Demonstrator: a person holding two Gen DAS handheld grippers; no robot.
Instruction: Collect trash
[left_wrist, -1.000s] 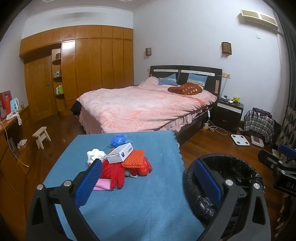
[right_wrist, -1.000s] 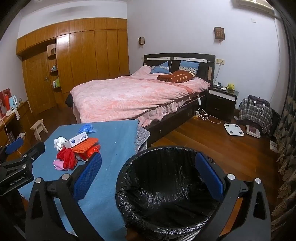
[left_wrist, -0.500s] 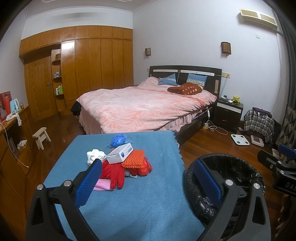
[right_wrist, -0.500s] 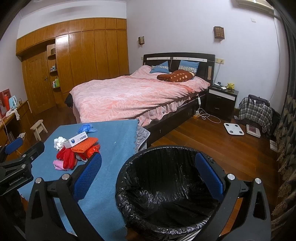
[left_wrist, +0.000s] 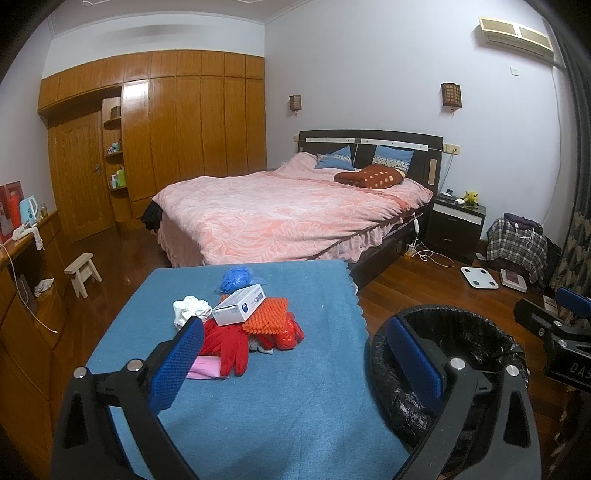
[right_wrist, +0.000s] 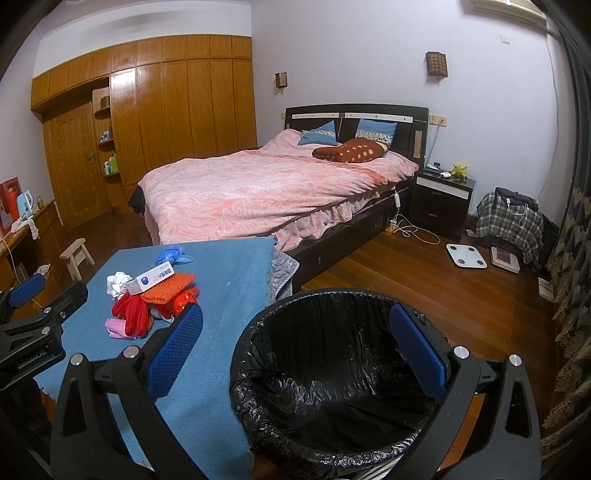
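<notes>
Grippers both spread empty, left gripper (left_wrist: 295, 363), right gripper (right_wrist: 295, 347), one bin (right_wrist: 332, 373), one white box (left_wrist: 240, 304).

Bin (right_wrist: 332, 373) beside littered table (right_wrist: 229, 266)

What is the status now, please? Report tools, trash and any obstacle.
Left tool open, empty. Right tool open, empty, above the bin. Trash pile untouched on the blue table. Nothing blocks it.
</notes>
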